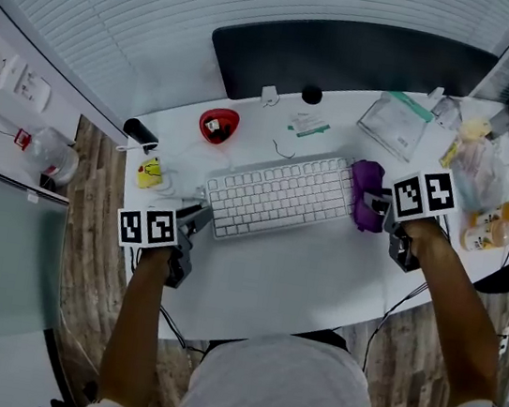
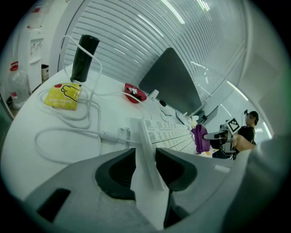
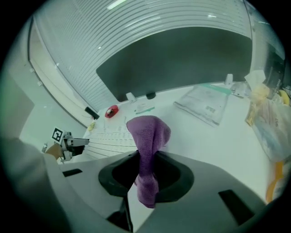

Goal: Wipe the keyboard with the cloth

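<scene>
With cloth (image 3: 148, 132) pinched in right gripper (image 3: 146, 172) jaws and keyboard (image 1: 279, 195) just ahead of them, lower flat, sweep along key rows; brace with left gripper (image 2: 145, 168) jaws, clamped on keyboard's end.

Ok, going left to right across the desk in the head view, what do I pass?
Yellow packet → red dish → keyboard → purple cloth → pile of plastic bags.
</scene>
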A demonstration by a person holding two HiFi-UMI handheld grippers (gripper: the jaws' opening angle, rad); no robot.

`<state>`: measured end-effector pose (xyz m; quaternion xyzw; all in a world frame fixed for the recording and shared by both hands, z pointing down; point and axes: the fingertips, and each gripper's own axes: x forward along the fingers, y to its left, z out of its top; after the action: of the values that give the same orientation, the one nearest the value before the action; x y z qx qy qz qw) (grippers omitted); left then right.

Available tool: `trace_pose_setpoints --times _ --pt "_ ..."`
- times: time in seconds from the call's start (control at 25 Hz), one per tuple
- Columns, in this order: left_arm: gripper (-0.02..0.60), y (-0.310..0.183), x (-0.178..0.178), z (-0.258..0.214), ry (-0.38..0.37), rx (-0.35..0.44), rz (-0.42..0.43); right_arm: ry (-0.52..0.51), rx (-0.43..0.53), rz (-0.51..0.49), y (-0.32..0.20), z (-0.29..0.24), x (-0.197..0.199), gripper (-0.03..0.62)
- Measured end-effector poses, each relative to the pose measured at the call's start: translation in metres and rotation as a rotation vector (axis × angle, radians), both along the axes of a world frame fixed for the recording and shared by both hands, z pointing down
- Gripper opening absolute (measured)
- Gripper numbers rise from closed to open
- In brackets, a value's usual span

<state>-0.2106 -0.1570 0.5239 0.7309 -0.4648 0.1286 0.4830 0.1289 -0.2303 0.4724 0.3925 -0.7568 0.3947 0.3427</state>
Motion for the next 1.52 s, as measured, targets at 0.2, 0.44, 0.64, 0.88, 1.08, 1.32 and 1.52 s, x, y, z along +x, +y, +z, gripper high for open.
trace_pose_setpoints --times 0.2,0.44,0.64,0.88,1.08,1.32,1.52 --pt "0.150 -0.001 -0.001 0.000 0.010 0.005 -0.006 -0.157 0.000 -0.147 0.037 -0.020 -0.101 0.084" --pt "0.150 0.001 0.000 0.000 0.018 0.007 -0.003 -0.296 -0.081 -0.251 0.079 -0.008 -0.225 0.084" --pt "0.150 0.001 0.000 0.000 0.028 0.008 -0.002 -0.339 -0.151 -0.257 0.099 0.010 -0.285 0.084" --pt "0.150 0.000 0.000 -0.001 0.038 0.013 -0.002 -0.275 -0.117 -0.268 0.091 0.019 -0.267 0.084" --pt "0.150 0.001 -0.001 0.000 0.044 0.013 0.000 -0.222 -0.089 -0.209 0.072 0.023 -0.211 0.084" --pt "0.150 0.002 -0.002 0.000 0.056 0.010 -0.008 -0.162 -0.067 -0.104 0.046 0.027 -0.126 0.084" --pt "0.150 0.003 -0.002 0.001 0.052 0.008 -0.014 -0.107 -0.046 -0.003 0.024 0.027 -0.052 0.084"
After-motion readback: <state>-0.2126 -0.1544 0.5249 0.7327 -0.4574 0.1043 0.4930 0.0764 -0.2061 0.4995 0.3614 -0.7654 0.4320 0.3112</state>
